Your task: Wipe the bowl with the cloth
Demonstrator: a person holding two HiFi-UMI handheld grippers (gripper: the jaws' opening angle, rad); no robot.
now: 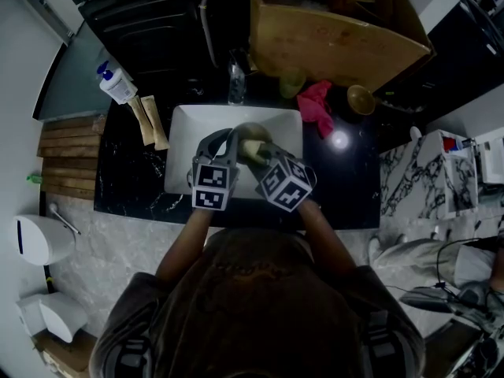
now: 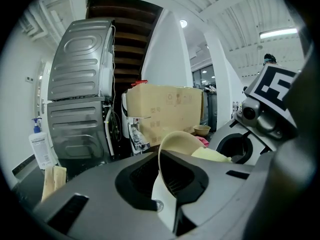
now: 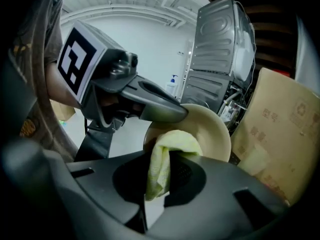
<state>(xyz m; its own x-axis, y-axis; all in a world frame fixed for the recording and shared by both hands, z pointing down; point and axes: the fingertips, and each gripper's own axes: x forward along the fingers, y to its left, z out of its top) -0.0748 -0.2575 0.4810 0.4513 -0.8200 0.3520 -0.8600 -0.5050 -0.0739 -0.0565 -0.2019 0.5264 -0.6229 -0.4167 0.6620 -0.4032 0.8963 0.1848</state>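
Observation:
A cream bowl [image 1: 249, 135] hangs tilted over the white sink [image 1: 189, 124]. My left gripper [image 2: 167, 184] is shut on the bowl's [image 2: 176, 149] rim, holding it on edge. My right gripper [image 3: 160, 176] is shut on a pale yellow-green cloth [image 3: 162, 161], which presses into the hollow of the bowl [image 3: 207, 131]. In the left gripper view the cloth [image 2: 210, 155] shows just behind the bowl's rim. In the head view both grippers meet over the sink, left gripper [image 1: 224, 152] beside right gripper [image 1: 264, 154].
A faucet [image 1: 236, 73] stands behind the sink. A pink cloth [image 1: 316, 107], a green cup [image 1: 291, 83] and a small brown bowl [image 1: 361, 99] lie on the black counter at the right. A soap bottle [image 1: 116, 83] stands at left; a cardboard box [image 1: 331, 30] behind.

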